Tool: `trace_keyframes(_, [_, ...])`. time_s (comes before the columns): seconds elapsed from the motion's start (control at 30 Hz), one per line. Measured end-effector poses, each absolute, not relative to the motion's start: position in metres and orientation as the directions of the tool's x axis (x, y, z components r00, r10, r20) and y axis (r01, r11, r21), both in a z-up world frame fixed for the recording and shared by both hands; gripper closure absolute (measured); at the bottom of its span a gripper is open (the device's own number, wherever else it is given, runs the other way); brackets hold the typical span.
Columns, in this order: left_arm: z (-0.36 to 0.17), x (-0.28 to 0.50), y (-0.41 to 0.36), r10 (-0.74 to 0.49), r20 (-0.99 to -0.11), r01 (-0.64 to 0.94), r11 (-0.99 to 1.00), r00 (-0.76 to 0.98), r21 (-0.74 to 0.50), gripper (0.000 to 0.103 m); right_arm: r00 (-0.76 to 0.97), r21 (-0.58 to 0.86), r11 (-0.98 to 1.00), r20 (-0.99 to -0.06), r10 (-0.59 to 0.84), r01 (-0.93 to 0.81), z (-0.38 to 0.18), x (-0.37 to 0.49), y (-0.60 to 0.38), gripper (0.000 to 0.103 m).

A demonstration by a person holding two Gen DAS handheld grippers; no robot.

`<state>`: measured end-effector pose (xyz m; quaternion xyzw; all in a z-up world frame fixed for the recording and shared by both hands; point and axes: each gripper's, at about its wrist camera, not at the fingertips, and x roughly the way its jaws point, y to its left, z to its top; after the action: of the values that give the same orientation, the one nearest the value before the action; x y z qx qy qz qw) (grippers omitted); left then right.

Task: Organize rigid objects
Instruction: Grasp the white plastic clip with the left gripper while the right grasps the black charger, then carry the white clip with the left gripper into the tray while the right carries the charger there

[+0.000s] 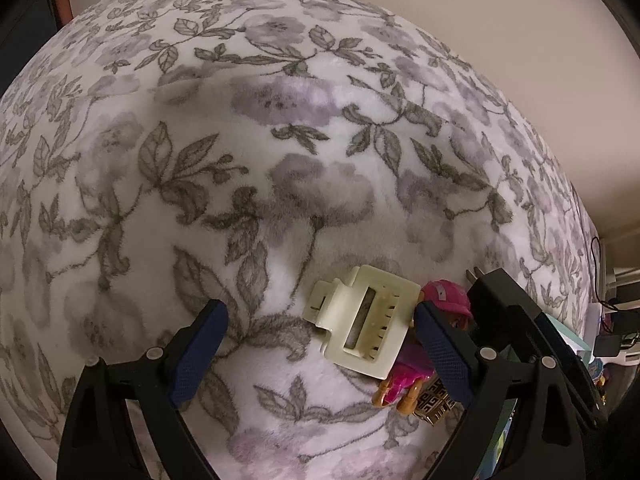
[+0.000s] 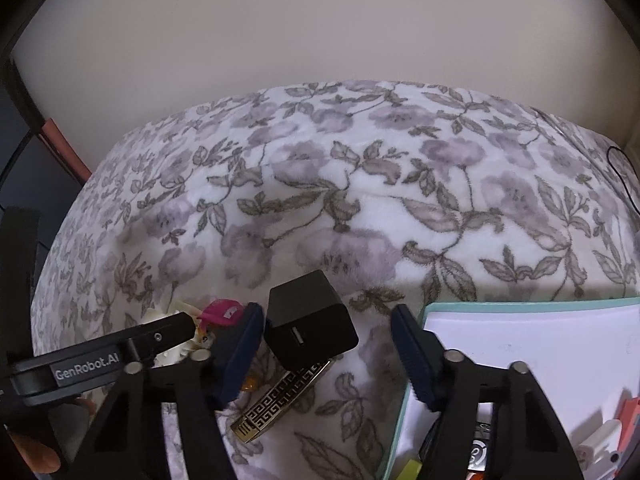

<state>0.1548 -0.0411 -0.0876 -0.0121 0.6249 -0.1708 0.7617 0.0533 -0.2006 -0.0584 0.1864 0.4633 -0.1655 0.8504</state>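
Observation:
A cream hair claw clip (image 1: 360,320) lies on the flowered blanket (image 1: 280,140) between the fingers of my left gripper (image 1: 320,340), which stands open; its left pad is well clear of the clip. A pink toy figure (image 1: 408,372) and a gold-and-black patterned bar (image 1: 436,404) lie just right of the clip. In the right wrist view a black charger cube (image 2: 312,320) sits between the fingers of my right gripper (image 2: 326,356). The left pad is close beside the cube and the right pad stands apart from it. The bar (image 2: 280,400) lies partly under the cube.
A white box with a teal rim (image 2: 528,304) sits at the right, with small items in its near end. The left gripper's body (image 2: 100,360) crosses the lower left, a hand (image 2: 32,452) below it. A pale wall (image 2: 320,40) stands behind the bed.

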Motion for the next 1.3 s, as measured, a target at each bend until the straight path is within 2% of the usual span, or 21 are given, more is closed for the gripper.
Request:
trace_keyframes(0.07, [-0.086, 0.154, -0.042, -0.276, -0.947, 0.256, 0.939, 0.163, -0.230, 0.012, 0.514, 0.158, 0.877, -0.850, -0.112, 0.453, -0.061, 0.055, -0.200, 0.038])
trace_keyframes(0.23, [-0.087, 0.153, -0.048, -0.290, -0.945, 0.270, 0.932, 0.153, -0.242, 0.023, 0.518, 0.171, 0.873, -0.849, -0.105, 0.456, -0.065, 0.059, -0.200, 0.049])
trace_keyframes(0.37, [-0.089, 0.153, -0.053, -0.276, -0.948, 0.284, 0.932, 0.158, -0.224, 0.030, 0.521, 0.171, 0.876, -0.847, -0.103, 0.451, -0.067, 0.061, -0.198, 0.051])
trace_keyframes(0.5, [-0.088, 0.152, -0.055, -0.287, -0.945, 0.295, 0.927, 0.159, -0.232, 0.049, 0.521, 0.172, 0.875, -0.847, -0.103, 0.452, -0.067, 0.061, -0.198, 0.051])
trace_keyframes(0.87, [-0.080, 0.152, -0.048, -0.288, -0.941, 0.281, 0.931, 0.176, -0.233, 0.052, 0.533, 0.234, 0.847, -0.844, -0.067, 0.477, -0.060, 0.052, -0.199, 0.052])
trace_keyframes(1.3, [-0.028, 0.138, -0.041, -0.304, -0.907, 0.285, 0.933, 0.291, -0.221, 0.052, 0.590, 0.256, 0.850, -0.804, -0.077, 0.460, -0.012, 0.024, -0.187, 0.053])
